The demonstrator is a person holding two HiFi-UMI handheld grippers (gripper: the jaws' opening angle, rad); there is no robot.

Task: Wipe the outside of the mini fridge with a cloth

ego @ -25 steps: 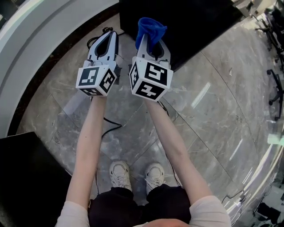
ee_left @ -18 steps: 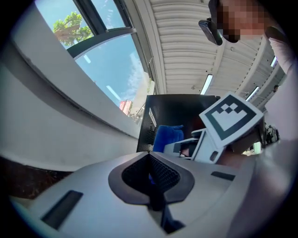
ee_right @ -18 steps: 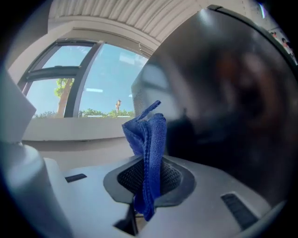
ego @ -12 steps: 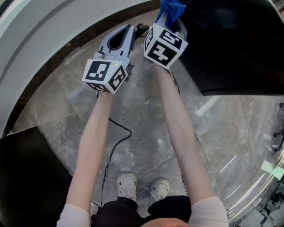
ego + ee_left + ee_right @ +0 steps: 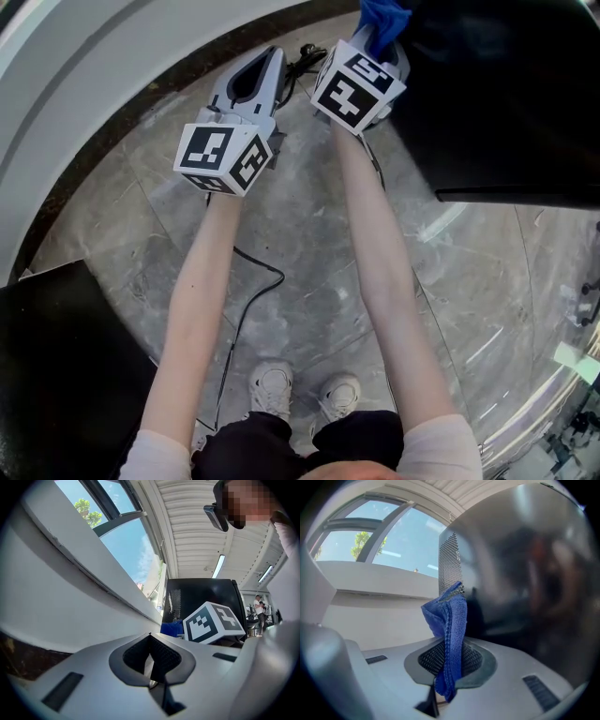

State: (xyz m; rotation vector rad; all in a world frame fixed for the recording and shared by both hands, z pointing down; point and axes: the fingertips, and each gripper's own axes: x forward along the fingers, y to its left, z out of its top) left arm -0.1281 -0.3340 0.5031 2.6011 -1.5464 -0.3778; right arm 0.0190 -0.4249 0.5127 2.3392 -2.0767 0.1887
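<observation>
The black mini fridge (image 5: pixel 506 94) stands at the upper right of the head view; its glossy side (image 5: pixel 520 569) fills the right gripper view. My right gripper (image 5: pixel 382 33) is shut on a blue cloth (image 5: pixel 384 17), which sticks up from the jaws (image 5: pixel 450 620) beside the fridge's rear mesh corner. I cannot tell whether the cloth touches the fridge. My left gripper (image 5: pixel 267 64) hangs to the left of it, shut with nothing between its fingers (image 5: pixel 152 656). From the left gripper view I see the fridge (image 5: pixel 201 597) and the right gripper's marker cube (image 5: pixel 213 623).
A curved white wall (image 5: pixel 112 75) runs along the left, with a dark base strip. A black cable (image 5: pixel 248 291) trails over the marble floor (image 5: pixel 309 262) toward the person's shoes (image 5: pixel 272 389). Another black box (image 5: pixel 56 375) sits at the lower left.
Over the last second both grippers moved up and to the right, bringing the cloth from in front of the fridge to its side. In the last half second they barely shifted.
</observation>
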